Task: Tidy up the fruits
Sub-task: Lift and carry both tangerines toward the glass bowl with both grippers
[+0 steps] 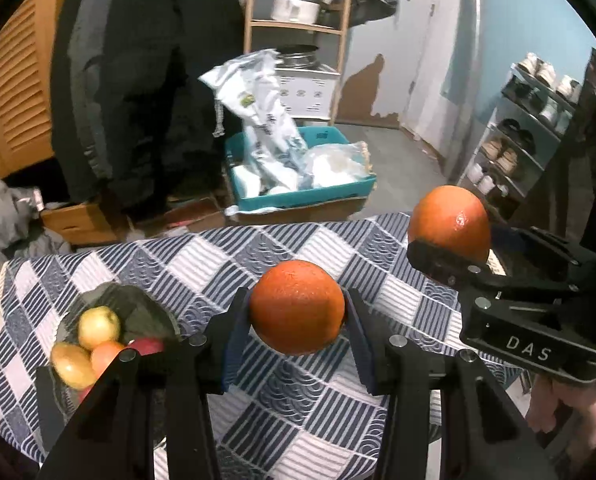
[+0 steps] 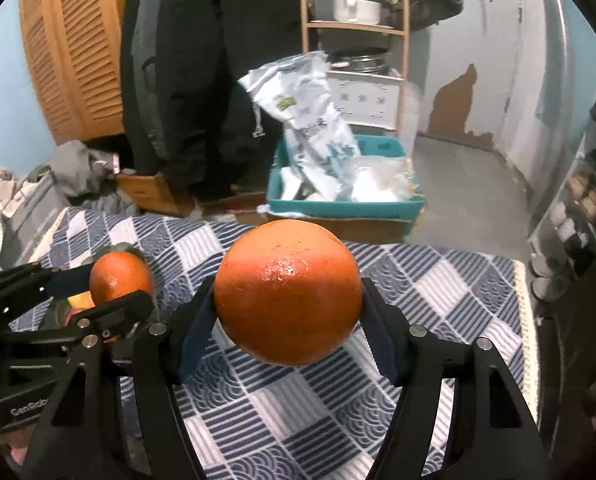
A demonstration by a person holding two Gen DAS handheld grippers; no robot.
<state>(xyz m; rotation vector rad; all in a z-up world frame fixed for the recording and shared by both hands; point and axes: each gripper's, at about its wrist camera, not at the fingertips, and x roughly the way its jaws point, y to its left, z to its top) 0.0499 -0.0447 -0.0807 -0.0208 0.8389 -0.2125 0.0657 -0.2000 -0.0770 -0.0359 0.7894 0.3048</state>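
So I'm working over a table covered with a blue-and-white checked tablecloth (image 1: 202, 264), patterned in stripes and little arc motifs, and I'll use that cloth as my reference for everything. Beyond its far edge there's a teal bin (image 1: 298, 188) stuffed with white plastic bags sitting on cardboard on a grey concrete floor, a dark coat (image 1: 138, 80) hanging in front of a louvered wooden door, and a wooden shelf unit (image 1: 298, 20) with a white pot on it. Off the cloth's right side is a shoe rack (image 1: 525, 120) against a blue wall with peeling paint. On the cloth's near-left part sits a dark glass bowl (image 1: 146, 300) with a few apples in it, yellowish and reddish ones. My left gripper (image 1: 298, 312) is clamped on an orange (image 1: 298, 308), lifted clear above the middle of the cloth, pads pressing it from both sides. My right gripper (image 2: 288, 304) is gripping a second orange (image 2: 288, 292), a bigger-looking one, also up off the cloth toward its right side. Both fruits are basically round so there's no real long axis; on the right one a small dimple shows on the upper face toward the camera, but I can't tell if that's the stem end.
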